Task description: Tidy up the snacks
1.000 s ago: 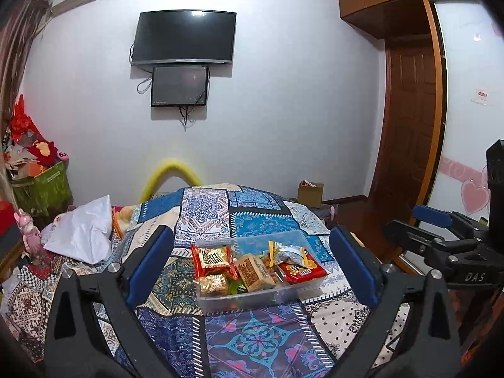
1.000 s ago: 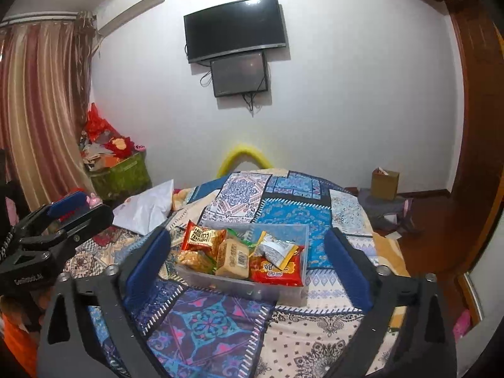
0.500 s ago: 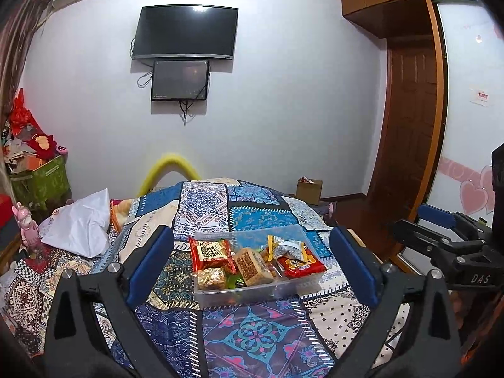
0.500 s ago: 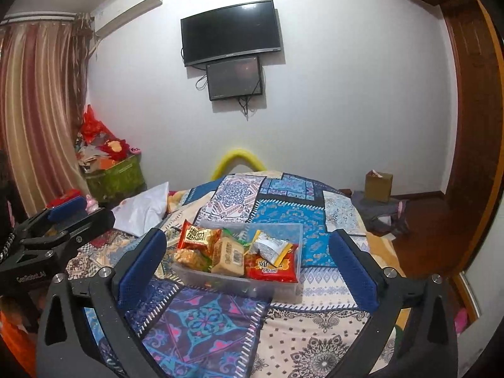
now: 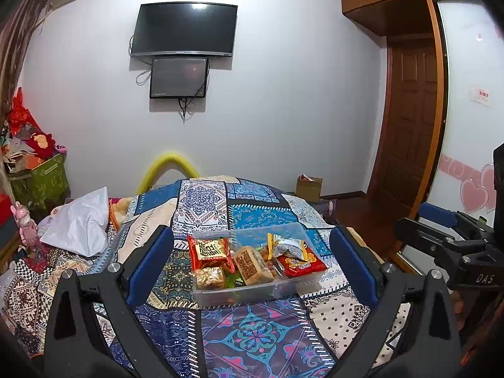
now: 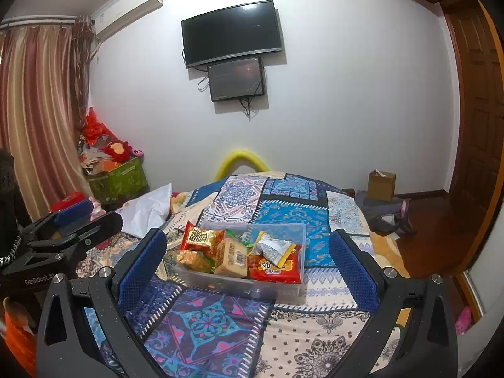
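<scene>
A clear plastic box (image 5: pixel 285 289) (image 6: pixel 285 289) sits on a patchwork bedspread and holds several snack packets: a red packet with yellow label (image 5: pixel 209 250) (image 6: pixel 201 236), a tan bar (image 5: pixel 252 264) (image 6: pixel 231 256), a red flat packet (image 5: pixel 299 263) (image 6: pixel 274 269), and a silver-yellow bag (image 5: pixel 288 245) (image 6: pixel 274 247). My left gripper (image 5: pixel 252 261) is open and empty, held back from the box. My right gripper (image 6: pixel 247 264) is open and empty, also short of the box. Each gripper shows at the edge of the other's view.
The patchwork bedspread (image 5: pixel 258 330) (image 6: pixel 204 324) covers the bed. A white pillow (image 5: pixel 78 223) (image 6: pixel 146 209) lies at the left. A green bin (image 5: pixel 41 182) full of red things stands by the wall. A cardboard box (image 6: pixel 381 186) sits on the floor near the wooden door (image 5: pixel 406 126).
Both views have tilted up a little and the box sits slightly lower in frame. The grippers stay open and the snacks have not moved.
</scene>
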`<state>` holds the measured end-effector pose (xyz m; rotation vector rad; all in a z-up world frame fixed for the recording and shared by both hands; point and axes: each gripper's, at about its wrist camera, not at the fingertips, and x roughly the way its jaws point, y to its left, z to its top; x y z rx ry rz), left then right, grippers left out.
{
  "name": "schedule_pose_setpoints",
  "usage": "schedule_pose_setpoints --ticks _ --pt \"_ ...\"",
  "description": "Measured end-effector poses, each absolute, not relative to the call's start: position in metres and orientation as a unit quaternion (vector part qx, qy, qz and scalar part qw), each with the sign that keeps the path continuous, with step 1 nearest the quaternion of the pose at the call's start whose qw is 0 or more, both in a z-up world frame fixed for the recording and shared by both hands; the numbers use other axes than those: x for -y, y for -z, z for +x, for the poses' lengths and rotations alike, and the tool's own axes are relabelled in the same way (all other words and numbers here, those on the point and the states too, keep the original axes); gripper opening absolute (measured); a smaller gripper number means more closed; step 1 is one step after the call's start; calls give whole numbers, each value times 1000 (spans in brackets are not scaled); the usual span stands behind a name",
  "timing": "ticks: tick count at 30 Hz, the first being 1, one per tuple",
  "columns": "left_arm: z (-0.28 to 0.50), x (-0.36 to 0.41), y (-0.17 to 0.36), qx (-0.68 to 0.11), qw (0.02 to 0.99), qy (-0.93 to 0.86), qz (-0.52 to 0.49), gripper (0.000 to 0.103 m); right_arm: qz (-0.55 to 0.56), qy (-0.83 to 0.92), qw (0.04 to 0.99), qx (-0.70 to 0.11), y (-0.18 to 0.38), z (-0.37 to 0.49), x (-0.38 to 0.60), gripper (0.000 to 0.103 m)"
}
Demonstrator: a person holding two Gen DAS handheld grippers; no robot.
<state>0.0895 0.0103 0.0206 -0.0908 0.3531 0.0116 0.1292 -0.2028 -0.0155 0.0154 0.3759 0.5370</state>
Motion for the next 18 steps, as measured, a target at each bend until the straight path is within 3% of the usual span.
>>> schedule_pose_setpoints --ticks 18 --pt "91 -9 -19 -178 983 -4 -43 100 6 -264 946 -185 16 129 202 103"
